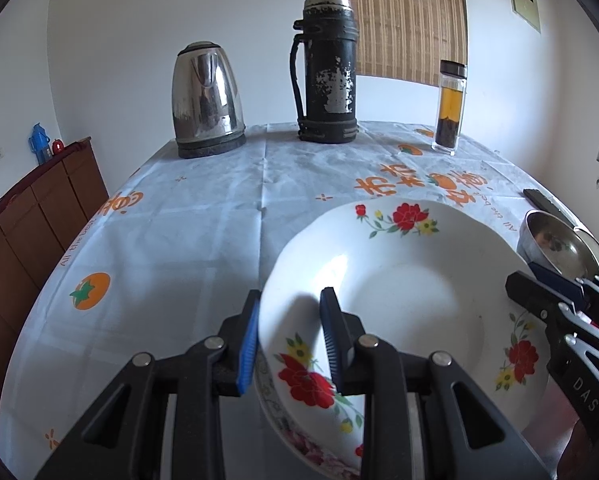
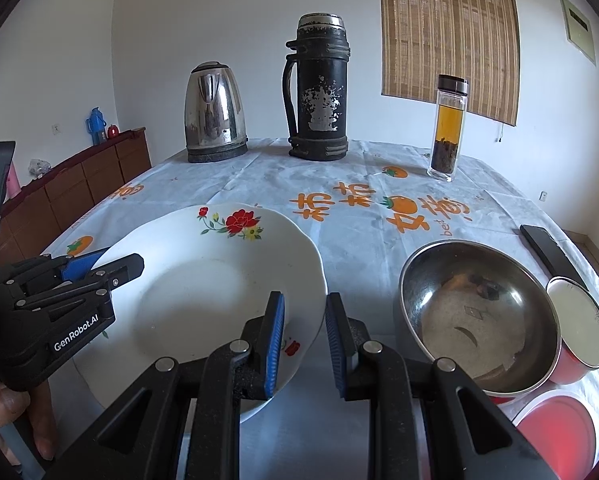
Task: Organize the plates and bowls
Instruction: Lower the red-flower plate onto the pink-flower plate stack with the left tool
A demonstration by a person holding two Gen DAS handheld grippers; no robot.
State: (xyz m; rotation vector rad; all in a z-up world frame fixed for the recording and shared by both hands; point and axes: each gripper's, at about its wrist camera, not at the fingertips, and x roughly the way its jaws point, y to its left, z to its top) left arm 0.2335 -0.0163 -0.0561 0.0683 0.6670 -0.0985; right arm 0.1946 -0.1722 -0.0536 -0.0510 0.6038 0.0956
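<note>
A white deep plate with red flowers [image 1: 399,300] [image 2: 203,300] is held over the table by both grippers. My left gripper [image 1: 291,292] is shut on its left rim, one blue pad outside and one inside; the right wrist view shows that gripper [image 2: 119,260] clamped there. My right gripper [image 2: 305,295] is shut on the right rim and appears at the right edge of the left wrist view [image 1: 523,274]. A second plate with a pink pattern [image 1: 311,444] lies under the white one. To its right sit a steel bowl [image 2: 479,312] [image 1: 559,244] and a red enamel bowl [image 2: 579,328].
At the back of the cloth-covered table [image 2: 259,176] stand a steel kettle [image 2: 215,116], a worn black thermos [image 2: 317,88] and a glass tea bottle [image 2: 447,132]. A dark flat device [image 2: 547,248] lies at the right edge. A red round dish [image 2: 555,428] sits front right.
</note>
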